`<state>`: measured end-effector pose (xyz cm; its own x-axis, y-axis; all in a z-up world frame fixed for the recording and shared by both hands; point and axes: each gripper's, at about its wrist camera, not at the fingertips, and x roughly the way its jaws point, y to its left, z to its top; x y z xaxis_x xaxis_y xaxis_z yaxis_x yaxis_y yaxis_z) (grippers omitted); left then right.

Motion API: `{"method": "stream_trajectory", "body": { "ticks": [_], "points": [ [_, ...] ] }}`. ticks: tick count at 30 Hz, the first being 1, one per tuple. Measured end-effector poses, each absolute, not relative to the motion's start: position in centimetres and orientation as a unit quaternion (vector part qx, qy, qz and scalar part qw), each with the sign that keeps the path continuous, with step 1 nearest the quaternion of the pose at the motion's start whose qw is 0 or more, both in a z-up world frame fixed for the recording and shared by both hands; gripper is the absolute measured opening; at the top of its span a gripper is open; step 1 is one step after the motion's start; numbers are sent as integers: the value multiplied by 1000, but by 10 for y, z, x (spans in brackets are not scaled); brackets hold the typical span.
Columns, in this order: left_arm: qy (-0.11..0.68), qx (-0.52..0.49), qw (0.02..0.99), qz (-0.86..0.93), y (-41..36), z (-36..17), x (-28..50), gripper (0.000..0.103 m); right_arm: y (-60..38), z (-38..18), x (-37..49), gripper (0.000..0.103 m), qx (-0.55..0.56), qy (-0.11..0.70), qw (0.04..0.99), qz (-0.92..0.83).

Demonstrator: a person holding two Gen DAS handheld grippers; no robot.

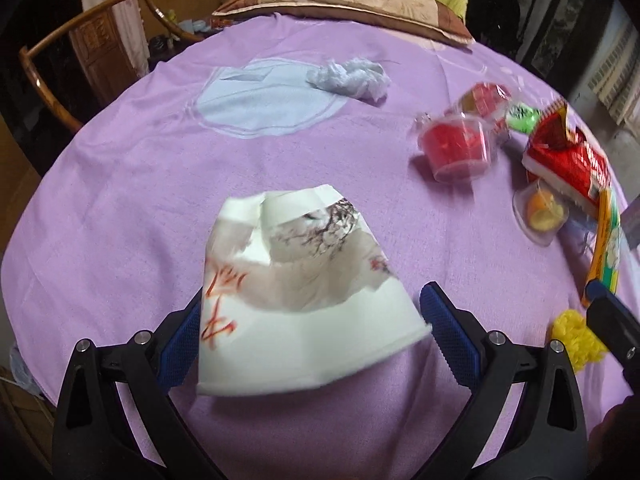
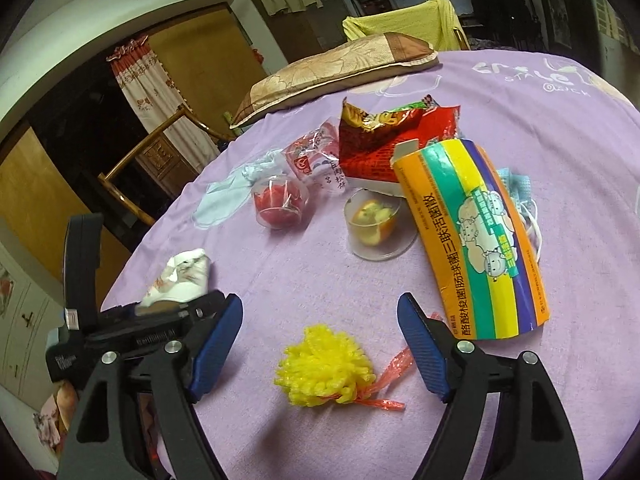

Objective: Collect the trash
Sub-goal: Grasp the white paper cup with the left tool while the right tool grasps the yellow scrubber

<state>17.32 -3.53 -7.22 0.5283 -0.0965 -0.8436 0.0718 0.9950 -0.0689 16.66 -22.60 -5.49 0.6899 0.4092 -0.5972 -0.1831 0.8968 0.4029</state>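
A crushed white paper cup (image 1: 296, 280) with a printed branch pattern lies between the fingers of my left gripper (image 1: 312, 312); the jaws stand wide on both sides of it, the left pad against it. The cup also shows in the right wrist view (image 2: 182, 276). My right gripper (image 2: 320, 320) is open above a yellow foam net (image 2: 320, 368) with red plastic strips. Ahead lie an orange striped box (image 2: 480, 240), a red snack bag (image 2: 384, 136), a clear cup with orange peel (image 2: 374, 220) and a red plastic cup (image 2: 280, 204).
The table has a purple cloth (image 1: 120, 200). A crumpled white tissue (image 1: 348, 76) lies far back, a pillow (image 1: 340, 0) at the far edge. A wooden chair (image 1: 80, 52) stands at the left. A blue face mask (image 2: 520, 188) lies behind the box.
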Motion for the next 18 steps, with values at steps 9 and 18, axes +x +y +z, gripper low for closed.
{"method": "stream_trajectory", "body": {
  "ticks": [9,18],
  "points": [
    [462,9,887,0,-22,-67,174,96,-224,-55,167,80,152,360,906,165],
    [454,-56,888,-46,-9,-66,175,85,-223,-55,167,80,152,360,905,166]
  ]
}}
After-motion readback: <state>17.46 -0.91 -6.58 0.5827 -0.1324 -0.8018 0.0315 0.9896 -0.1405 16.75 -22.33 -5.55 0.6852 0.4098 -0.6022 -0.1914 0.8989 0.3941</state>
